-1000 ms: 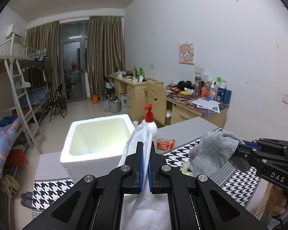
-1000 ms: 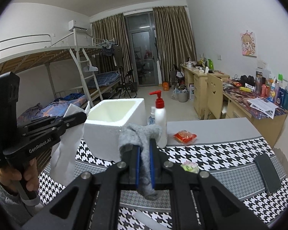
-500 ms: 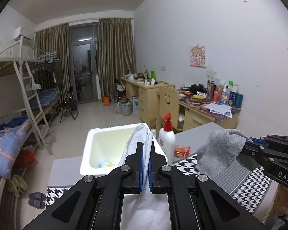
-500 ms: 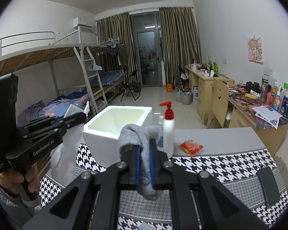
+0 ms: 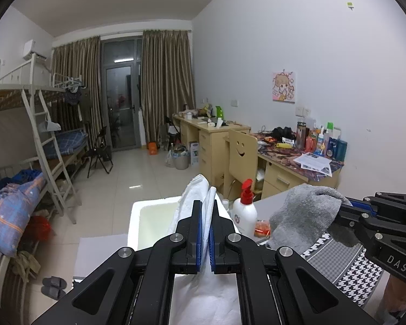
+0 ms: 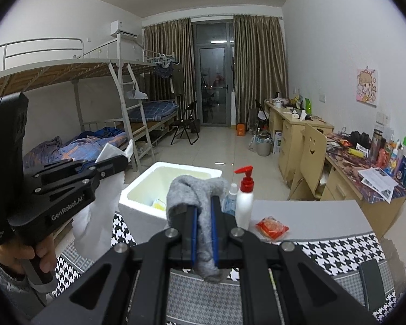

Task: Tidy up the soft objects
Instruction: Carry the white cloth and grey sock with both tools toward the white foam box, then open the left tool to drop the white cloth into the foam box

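Note:
My left gripper is shut on a white cloth, which hangs down between its blue pads. That same cloth droops from the left gripper at the left of the right wrist view. My right gripper is shut on a grey fluffy towel, whose loose end hangs below the pads. The towel and right gripper also show at the right of the left wrist view. A white foam box stands open on the table just beyond both grippers, with something yellowish inside.
A white pump bottle with a red top and a small blue bottle stand right of the box. A red snack packet lies on the grey table; a houndstooth mat and a dark phone lie nearer. Bunk beds stand left, desks right.
Both grippers have risen with their cloths still held; the foam box and bottle sit lower in both views. The left view has swung left, showing more of the room.

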Demonstrator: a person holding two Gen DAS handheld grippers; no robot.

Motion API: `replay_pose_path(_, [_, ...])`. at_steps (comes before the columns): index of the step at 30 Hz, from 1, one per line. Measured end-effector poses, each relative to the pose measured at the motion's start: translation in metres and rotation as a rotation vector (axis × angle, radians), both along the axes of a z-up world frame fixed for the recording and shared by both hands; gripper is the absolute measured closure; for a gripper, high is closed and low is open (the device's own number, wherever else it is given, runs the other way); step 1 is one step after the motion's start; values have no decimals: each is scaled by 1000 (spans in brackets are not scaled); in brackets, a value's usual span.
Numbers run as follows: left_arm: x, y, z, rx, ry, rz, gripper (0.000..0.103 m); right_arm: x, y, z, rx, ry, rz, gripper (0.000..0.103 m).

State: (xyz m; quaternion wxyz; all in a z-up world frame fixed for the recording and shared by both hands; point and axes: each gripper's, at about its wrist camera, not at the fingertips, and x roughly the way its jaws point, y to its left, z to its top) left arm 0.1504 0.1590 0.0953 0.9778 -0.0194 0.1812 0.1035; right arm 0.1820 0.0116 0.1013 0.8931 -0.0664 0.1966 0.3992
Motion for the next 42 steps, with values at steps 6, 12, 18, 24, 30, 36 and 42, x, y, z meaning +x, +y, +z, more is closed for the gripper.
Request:
replay_pose_path(6, [13, 10, 5, -2, 3, 21, 99, 8, 10, 6, 2, -7, -9, 91])
replay_pose_path(12, [26, 21, 4, -6, 14, 51, 99, 14, 20, 8, -6, -5, -6, 91])
replay_pose_path(18, [36, 26, 3, 2, 24, 65, 99, 20, 29, 10, -12, -1, 0, 91])
replay_pose_path(24, [50, 33, 2, 0, 39, 76, 99, 25, 35, 12, -10, 3, 5, 91])
replay_pose_path(30, [65, 42, -4, -4, 61, 95, 99, 33, 41, 11, -14, 17, 10, 91])
replay_pose_path(36, [81, 52, -12, -16, 88, 109, 99, 37, 48, 11, -29, 19, 11, 91])
replay_pose_path(42, [92, 59, -19, -24, 108, 108, 99, 42, 54, 10, -33, 29, 5, 91])
